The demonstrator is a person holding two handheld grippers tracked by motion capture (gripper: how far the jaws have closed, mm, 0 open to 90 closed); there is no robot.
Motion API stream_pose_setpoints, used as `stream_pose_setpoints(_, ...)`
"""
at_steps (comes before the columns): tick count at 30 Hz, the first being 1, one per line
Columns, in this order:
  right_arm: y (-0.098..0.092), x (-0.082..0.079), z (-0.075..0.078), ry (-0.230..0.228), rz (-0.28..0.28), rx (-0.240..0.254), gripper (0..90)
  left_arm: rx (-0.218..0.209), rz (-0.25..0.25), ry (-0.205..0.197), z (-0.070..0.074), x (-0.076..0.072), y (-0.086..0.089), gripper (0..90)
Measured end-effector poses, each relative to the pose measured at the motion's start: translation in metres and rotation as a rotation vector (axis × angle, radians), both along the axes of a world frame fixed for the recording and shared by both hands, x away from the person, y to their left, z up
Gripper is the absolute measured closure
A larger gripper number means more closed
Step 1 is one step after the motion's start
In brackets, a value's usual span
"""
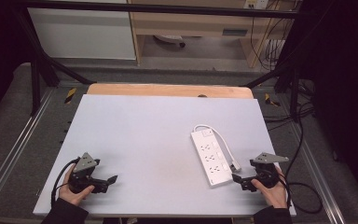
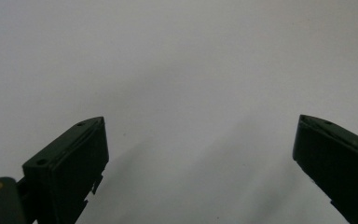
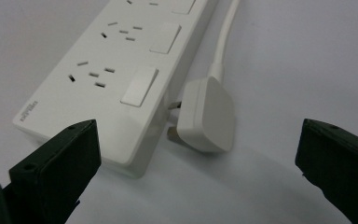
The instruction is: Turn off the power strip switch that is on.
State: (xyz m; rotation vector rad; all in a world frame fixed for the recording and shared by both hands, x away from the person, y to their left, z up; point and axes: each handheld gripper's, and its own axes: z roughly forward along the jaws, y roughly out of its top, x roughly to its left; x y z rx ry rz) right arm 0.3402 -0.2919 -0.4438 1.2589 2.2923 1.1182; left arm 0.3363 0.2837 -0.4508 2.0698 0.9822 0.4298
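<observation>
Black jaws stand wide apart on our right gripper (image 1: 240, 180), with nothing between them; we hold it at the near right corner of the table (image 1: 140, 126). Our left gripper (image 1: 108, 182) sits at the near left corner, its jaws also spread wide over bare grey surface. Just beyond the right gripper lies the white power strip (image 1: 210, 157), flat on the table with its sockets facing up, its near end close to the jaw tips but not touching them. We count 3 switches along it in the high view. Its white plug (image 3: 205, 114) rests on the table right beside the strip's near end, and the cord (image 1: 220, 138) loops back to the far end.
</observation>
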Motion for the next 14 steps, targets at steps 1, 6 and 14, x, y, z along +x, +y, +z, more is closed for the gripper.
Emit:
stream_pose_setpoints(1,-0.0011,-0.0014,-0.0012,0.001,-0.001,-0.006,0.7,0.001,-0.002,-0.003,0.0003,-0.0002,0.0000,3.3)
stream_pose_setpoints(6,-0.0073,-0.0072,-0.0061,0.006,0.003,-0.005,0.7,0.004,-0.005,0.004,-0.0005,0.0000,-0.0013,3.2)
stream_pose_setpoints(14,-0.0091,-0.0076,-0.0065,0.005,-0.004,-0.004,0.7,0.003,-0.007,0.007,0.0000,-0.0006,-0.0013,2.7)
